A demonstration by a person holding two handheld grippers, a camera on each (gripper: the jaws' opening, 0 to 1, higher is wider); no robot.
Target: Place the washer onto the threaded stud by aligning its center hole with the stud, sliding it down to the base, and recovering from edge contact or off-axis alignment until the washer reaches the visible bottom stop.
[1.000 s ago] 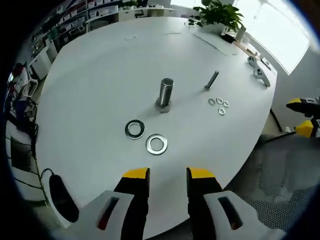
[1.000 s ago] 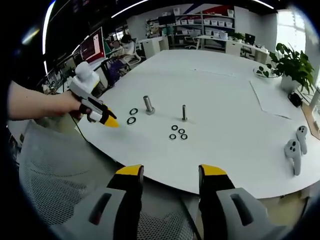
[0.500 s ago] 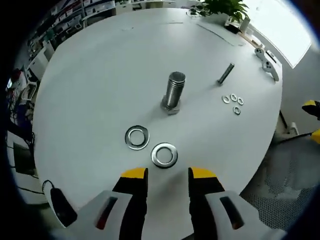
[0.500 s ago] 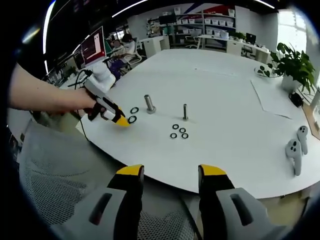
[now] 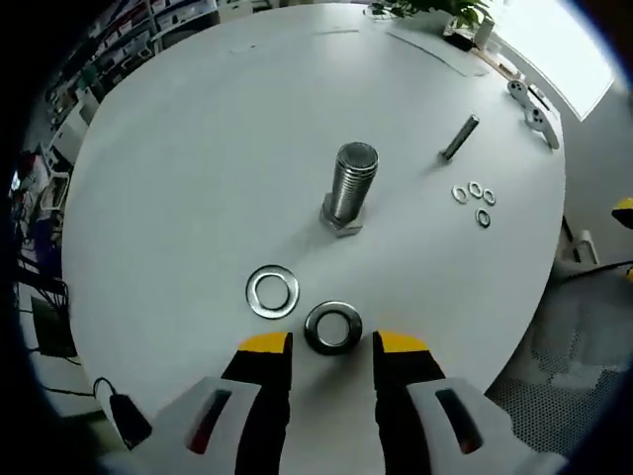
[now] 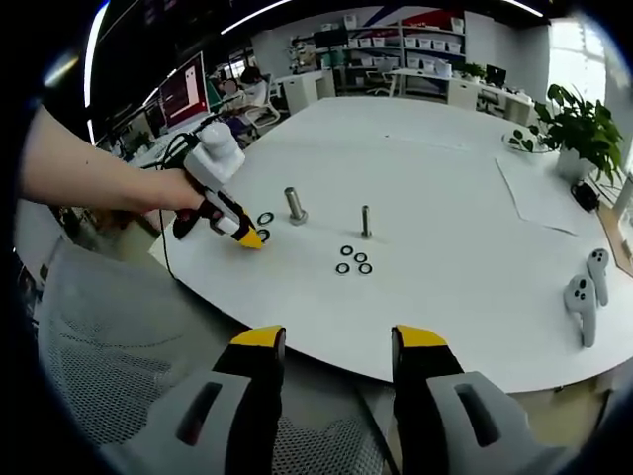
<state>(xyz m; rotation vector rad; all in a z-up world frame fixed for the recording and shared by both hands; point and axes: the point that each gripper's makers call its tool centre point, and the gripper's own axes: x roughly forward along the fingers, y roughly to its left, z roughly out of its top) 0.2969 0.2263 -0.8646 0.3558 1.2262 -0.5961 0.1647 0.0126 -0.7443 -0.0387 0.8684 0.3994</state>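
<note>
- In the right gripper view, the washers [image 6: 264, 219] near the left gripper [image 6: 251, 238] are too small to read.
- The table [image 5: 198, 168] runs past the left gripper view's top edge.
- The plant [image 5: 450, 8] is cropped there too.

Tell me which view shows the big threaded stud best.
The left gripper view: the threaded stud stands close and upright on its hex base, threads clear, beyond two large washers. In the right gripper view it is small and distant beside the left gripper.

left hand-held gripper [image 5: 332, 343]: jaws apart, angled down | right hand-held gripper [image 6: 327, 337]: jaws apart
</note>
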